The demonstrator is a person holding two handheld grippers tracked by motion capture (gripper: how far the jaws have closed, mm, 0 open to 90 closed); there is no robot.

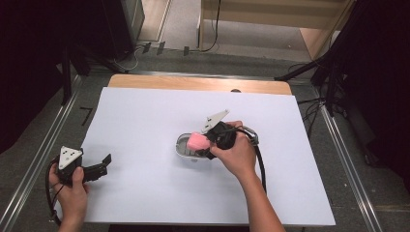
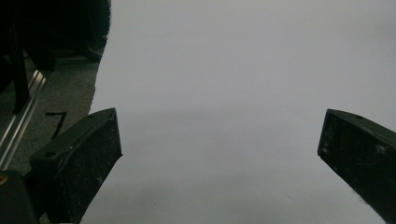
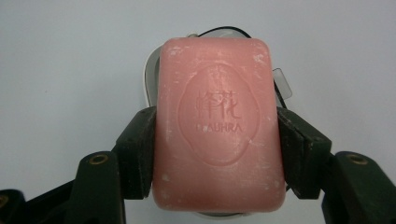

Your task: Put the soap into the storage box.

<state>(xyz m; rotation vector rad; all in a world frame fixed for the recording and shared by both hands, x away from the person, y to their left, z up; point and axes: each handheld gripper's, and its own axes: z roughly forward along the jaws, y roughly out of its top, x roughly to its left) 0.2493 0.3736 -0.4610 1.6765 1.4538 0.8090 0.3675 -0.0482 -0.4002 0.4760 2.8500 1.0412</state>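
A pink bar of soap [image 1: 197, 141] [image 3: 217, 122] with an embossed oval mark is clamped between the two black jaws of my right gripper [image 1: 203, 145] [image 3: 217, 149], which is shut on its long sides. The bar hangs just over a small grey soap dish [image 1: 184, 147] [image 3: 150, 77] near the middle of the white table sheet; most of the dish is hidden behind the soap. My left gripper [image 1: 104, 164] [image 2: 219, 154] rests near the front left of the sheet, open, with bare white surface between its jaws.
A white sheet [image 1: 145, 121] covers the table, with a strip of wooden tabletop [image 1: 193, 83] showing at the far edge. Metal rails [image 1: 43, 145] run along both sides, and dark stands and cables [image 1: 329, 72] stand beyond the table.
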